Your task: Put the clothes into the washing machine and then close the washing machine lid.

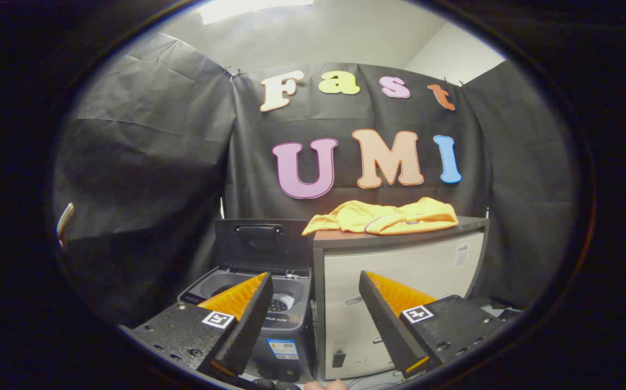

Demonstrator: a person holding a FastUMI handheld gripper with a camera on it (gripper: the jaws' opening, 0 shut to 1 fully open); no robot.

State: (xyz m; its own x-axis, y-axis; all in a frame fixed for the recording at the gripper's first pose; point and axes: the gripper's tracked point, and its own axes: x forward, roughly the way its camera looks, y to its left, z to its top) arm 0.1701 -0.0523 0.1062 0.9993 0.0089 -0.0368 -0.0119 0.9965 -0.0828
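The gripper [315, 284] is released, its fingers spread wide with nothing between them. Just ahead stands the washing machine [269, 325], lid [261, 241] raised upright, beside a cabinet [399, 281]. Yellow clothes [383, 216] lie bunched on the cabinet top, one fold overhanging its front-left corner.

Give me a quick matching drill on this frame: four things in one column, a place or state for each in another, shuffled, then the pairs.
Things:
1. yellow garment
2. washing machine lid
3. gripper
4. washing machine

States:
A. raised upright, tub exposed
B. open, holding nothing
C. lying on top of the cabinet
D. on the floor beside the cabinet, just ahead of one finger

Pairs: 1-C, 2-A, 3-B, 4-D
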